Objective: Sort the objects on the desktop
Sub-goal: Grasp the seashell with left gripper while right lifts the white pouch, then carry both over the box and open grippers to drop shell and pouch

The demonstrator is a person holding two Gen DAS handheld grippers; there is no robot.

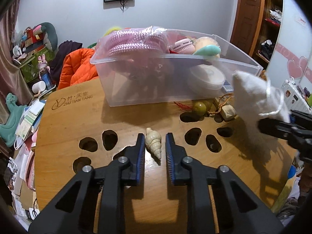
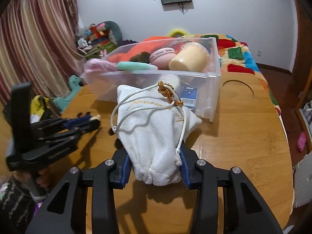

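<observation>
A cream spiral shell lies on the wooden table. My left gripper is open, one finger on each side of the shell, not clamping it. My right gripper is shut on a white drawstring pouch and holds it above the table, in front of the clear plastic bin. The pouch also shows in the left wrist view, with the right gripper at the right edge. The bin holds pink rope, a pink case, a cream cup and other items.
Green beads with a red tassel and small wooden blocks lie by the bin. The table has several dark cut-out holes. An orange jacket and clutter lie beyond the far left edge. A colourful blanket is behind the table.
</observation>
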